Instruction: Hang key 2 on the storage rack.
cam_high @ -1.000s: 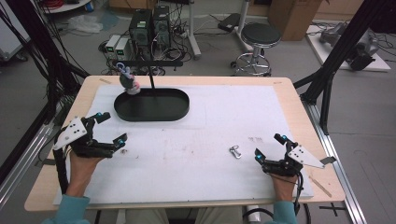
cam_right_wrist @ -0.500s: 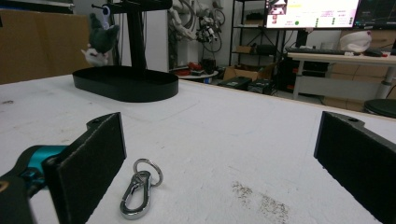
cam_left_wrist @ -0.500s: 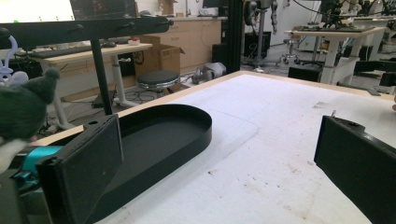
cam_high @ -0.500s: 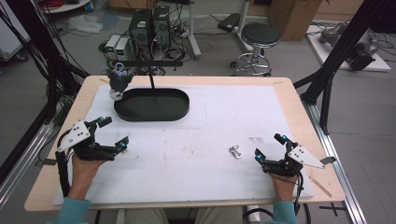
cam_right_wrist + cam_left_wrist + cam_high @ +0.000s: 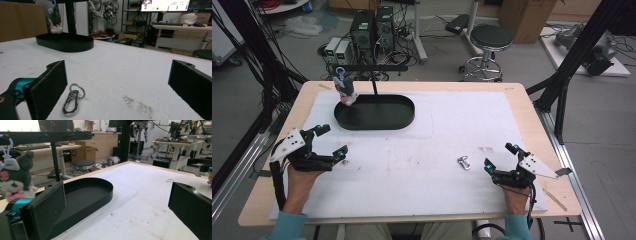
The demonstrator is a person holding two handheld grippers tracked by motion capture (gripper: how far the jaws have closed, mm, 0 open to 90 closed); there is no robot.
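Here, a small metal carabiner clip with key ring (image 5: 463, 162) lying flat on the white mat (image 5: 452, 130) toward the table's (image 5: 532, 107) right front, just beside the left jaw of the right hand-held gripper (image 5: 501, 156) and untouched by it; seen close in the right gripper view (image 5: 72, 100), ring end pointing away from the camera. Right hand-held gripper released, jaws spread wide and holding nothing, gripped from below by the right hand (image 5: 514, 192). Well apart at the left front, the left hand-held gripper (image 5: 332, 140) likewise released, jaws wide and empty, held by the left hand (image 5: 302, 180), aimed toward the far left of the table. There, a black oval tray (image 5: 374, 112) serving as base for a thin black post with a crossbar (image 5: 371, 67) on top. Hanging from the bar's left end over the tray's left rim, a small grey-and-white plush toy (image 5: 344, 90), pink at the face, shown at the left edge of the left gripper view (image 5: 15, 177). Behind the table, a round black stool (image 5: 492, 40), computer boxes and tangled cables on the floor.
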